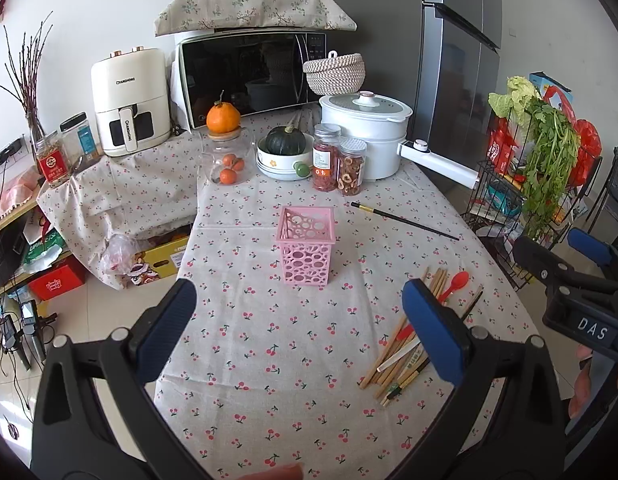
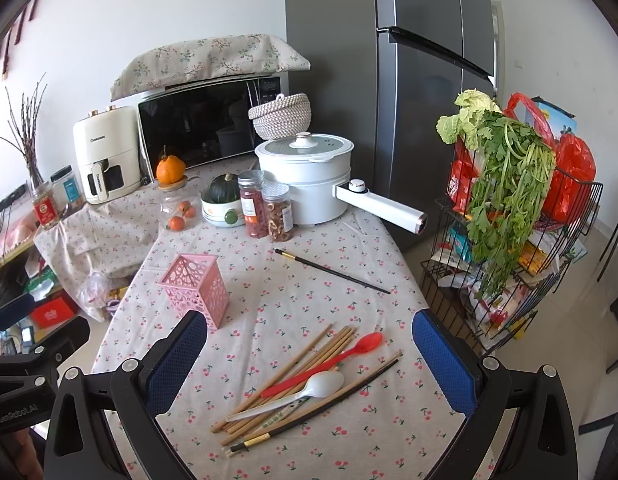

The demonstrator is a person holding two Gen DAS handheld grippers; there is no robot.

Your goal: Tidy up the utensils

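A pink perforated utensil holder (image 1: 305, 245) (image 2: 197, 288) stands upright and empty on the cherry-print table. A pile of wooden chopsticks (image 2: 293, 384) (image 1: 401, 344), a red spoon (image 2: 341, 354) and a white spoon (image 2: 301, 392) lies near the table's front right. A single black chopstick (image 1: 405, 221) (image 2: 333, 271) lies apart, farther back. My left gripper (image 1: 301, 320) is open and empty, in front of the holder. My right gripper (image 2: 309, 360) is open and empty, above the utensil pile; it shows at the right of the left wrist view (image 1: 565, 264).
At the back stand a white electric pot (image 1: 365, 132), two jars of dried fruit (image 1: 341, 164), a bowl with a green squash (image 1: 285, 152), a glass jar with oranges (image 1: 227, 160), a microwave (image 1: 245, 76) and an air fryer (image 1: 129, 100). A wire rack with greens (image 2: 505, 216) stands right of the table.
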